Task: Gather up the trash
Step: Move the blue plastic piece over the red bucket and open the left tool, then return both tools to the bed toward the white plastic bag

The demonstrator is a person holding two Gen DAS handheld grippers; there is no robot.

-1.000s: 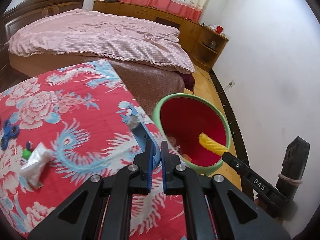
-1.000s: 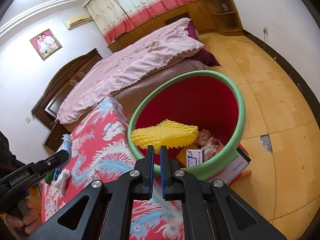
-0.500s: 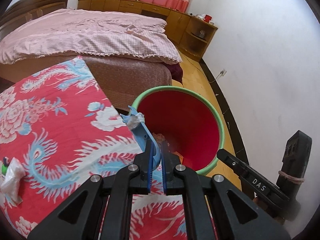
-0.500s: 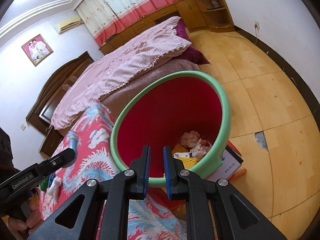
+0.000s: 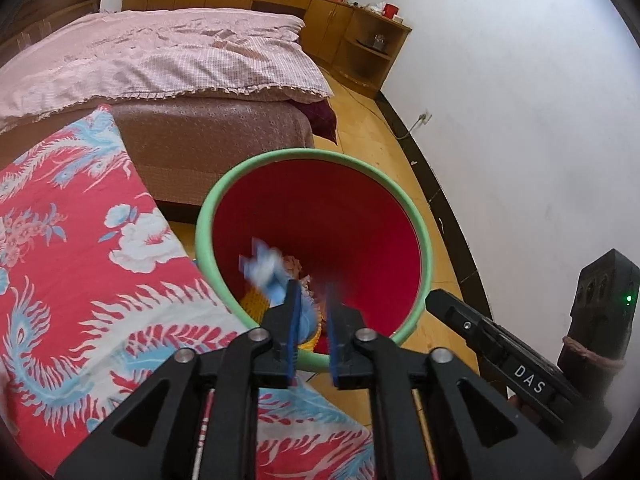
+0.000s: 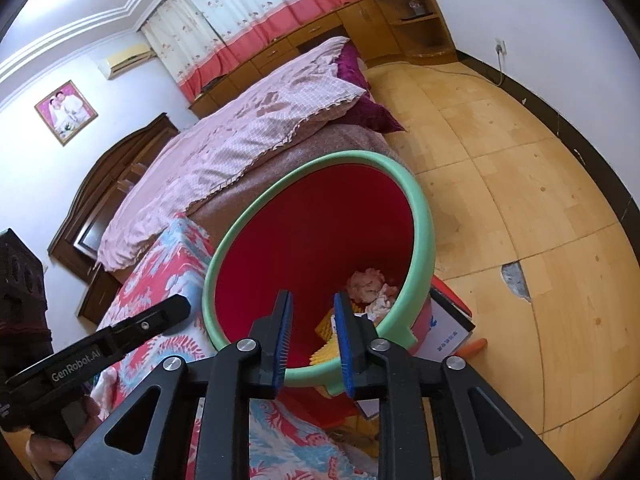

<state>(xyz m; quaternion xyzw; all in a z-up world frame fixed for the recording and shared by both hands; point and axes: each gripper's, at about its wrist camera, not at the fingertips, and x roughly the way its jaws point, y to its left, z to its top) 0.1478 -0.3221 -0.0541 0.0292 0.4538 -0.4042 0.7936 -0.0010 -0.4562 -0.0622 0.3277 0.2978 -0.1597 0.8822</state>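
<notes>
Item: red plastic bin with a pale green rim (image 5: pixel 420 240), standing on the wooden floor (image 6: pixel 520 160) at lower centre of both views, just beside the table draped in a red cloth with blue-and-white phoenix print (image 5: pixel 80 280).

Contents: yellow ridged foam (image 6: pixel 326 350) and crumpled pinkish paper (image 6: pixel 368 284) are seen at the bottom.

Left hand-held gripper (image 5: pixel 312 300): held above the bin mouth, jaws opening. A blurred pale blue and white scrap of wrapper (image 5: pixel 266 276) is seen beside the left finger, apparently slipping free; whether it is clear of the pad cannot be told.

Right hand-held gripper (image 6: pixel 312 312): jaws opening, nothing between them, poised over the bin's near rim.

Hazards: the scrap is judged light and could cling to the ridged pad, or drift onto the near rim and fall to the cloth or floor if the hand-held gripper is withdrawn too soon. The rim could be knocked and the bin tipped.
</notes>
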